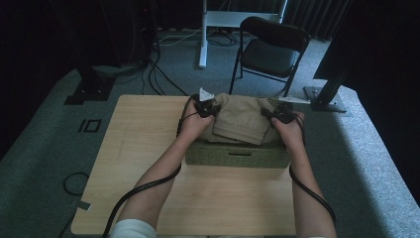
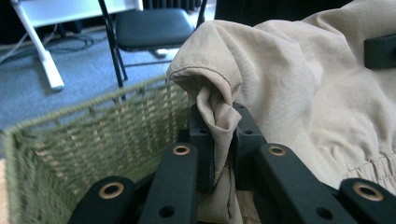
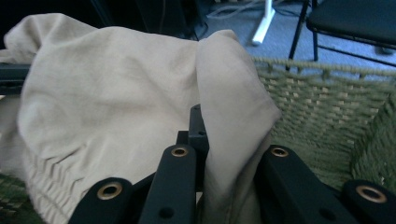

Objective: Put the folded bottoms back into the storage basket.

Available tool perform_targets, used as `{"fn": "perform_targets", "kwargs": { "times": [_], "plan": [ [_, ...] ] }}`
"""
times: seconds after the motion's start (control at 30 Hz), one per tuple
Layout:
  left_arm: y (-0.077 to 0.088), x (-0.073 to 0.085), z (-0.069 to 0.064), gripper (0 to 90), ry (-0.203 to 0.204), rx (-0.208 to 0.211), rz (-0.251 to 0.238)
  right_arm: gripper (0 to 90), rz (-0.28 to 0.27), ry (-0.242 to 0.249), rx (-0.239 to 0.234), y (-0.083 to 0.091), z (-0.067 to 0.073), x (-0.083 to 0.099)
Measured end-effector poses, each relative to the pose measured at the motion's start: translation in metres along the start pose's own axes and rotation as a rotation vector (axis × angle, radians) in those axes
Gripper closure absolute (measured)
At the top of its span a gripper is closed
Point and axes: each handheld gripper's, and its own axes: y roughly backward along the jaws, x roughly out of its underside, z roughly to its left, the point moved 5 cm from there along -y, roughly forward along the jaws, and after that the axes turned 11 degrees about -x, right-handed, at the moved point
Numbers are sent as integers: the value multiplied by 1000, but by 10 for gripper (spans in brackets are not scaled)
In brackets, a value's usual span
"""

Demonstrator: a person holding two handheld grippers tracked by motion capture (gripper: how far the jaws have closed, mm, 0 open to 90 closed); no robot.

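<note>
One beige cotton garment with elastic waistband (image 1: 241,119), pinched at either end by the clamped left gripper (image 1: 207,110) and right gripper (image 1: 277,115), hung over the green woven basket (image 1: 237,154), apparently for lowering in flat.

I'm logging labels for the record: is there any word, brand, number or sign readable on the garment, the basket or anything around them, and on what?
None: no readable text in these pictures.
Beige garment: no tag or print visible.
Green woven basket: no label.
Floor left of the table: a black square outline, a mark, not lettering.
</note>
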Motion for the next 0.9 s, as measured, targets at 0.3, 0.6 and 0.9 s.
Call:
{"fn": "perform_targets", "kwargs": {
  "times": [0.3, 0.6, 0.9],
  "plan": [
    [-26, 23, -2, 832, 32, -6, 84, 809, 96, 4, 74, -31, -20, 21],
    [-42, 37, 2, 828, 77, -14, 143, 803, 165, -22, 117, -51, -27, 32],
    [-54, 46, 0, 815, 90, -40, 200, 795, 217, -54, 125, -62, -36, 43]
  ]
}}
